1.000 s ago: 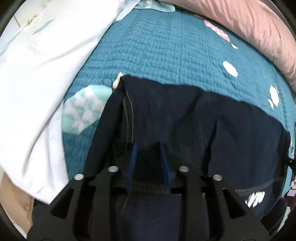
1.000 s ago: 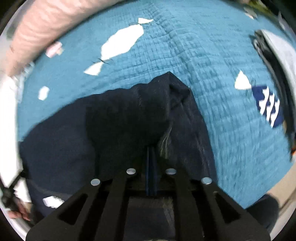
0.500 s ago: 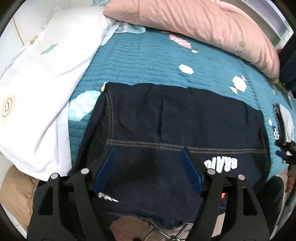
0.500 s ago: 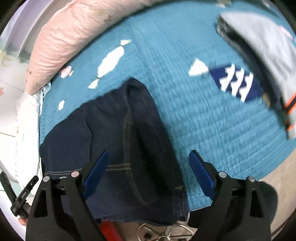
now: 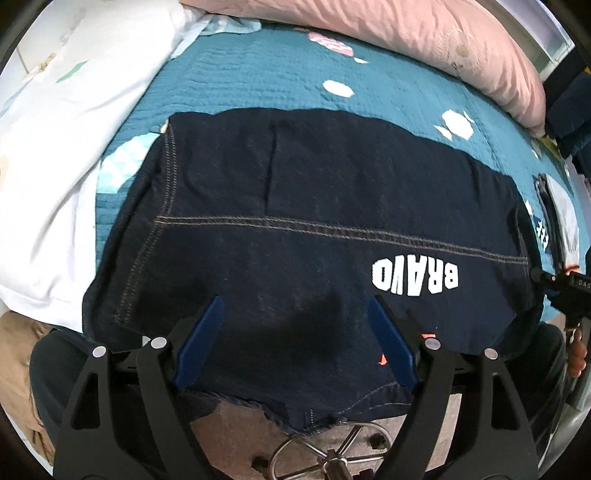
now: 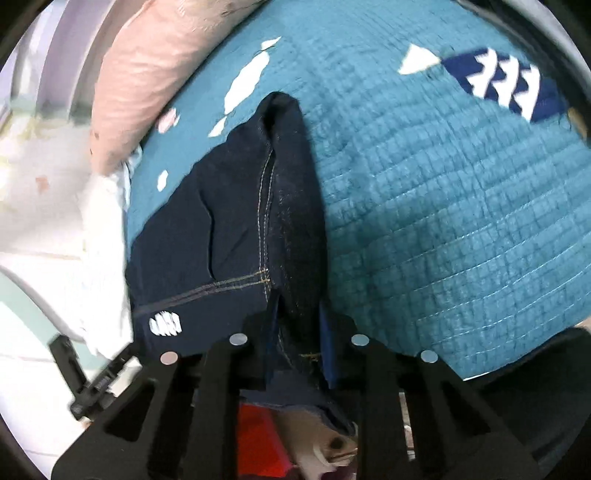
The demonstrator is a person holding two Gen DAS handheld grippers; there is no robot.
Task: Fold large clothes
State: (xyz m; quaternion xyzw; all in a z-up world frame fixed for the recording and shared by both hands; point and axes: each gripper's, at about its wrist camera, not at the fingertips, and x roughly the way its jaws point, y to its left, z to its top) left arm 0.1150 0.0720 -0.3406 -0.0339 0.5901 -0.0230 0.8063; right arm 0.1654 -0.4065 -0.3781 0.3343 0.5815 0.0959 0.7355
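My left gripper (image 5: 295, 339) hangs with fingers wide — nothing between them. My right gripper (image 6: 299, 332) has fingers narrowed around a raised fold of the dark denim garment (image 5: 314, 221), spread on the teal quilt (image 5: 258, 74); pink pillow (image 5: 406, 33) at twelve o'clock.

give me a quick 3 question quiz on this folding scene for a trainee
1. True or false: the left tongs are shut on the dark denim garment.
2. What word is printed in white on the garment?
3. The right tongs are at: A) the pink pillow B) the garment's right edge fold C) the teal quilt alone

Key: 1 false, they stand open over it; 2 BRAVO; 3 B
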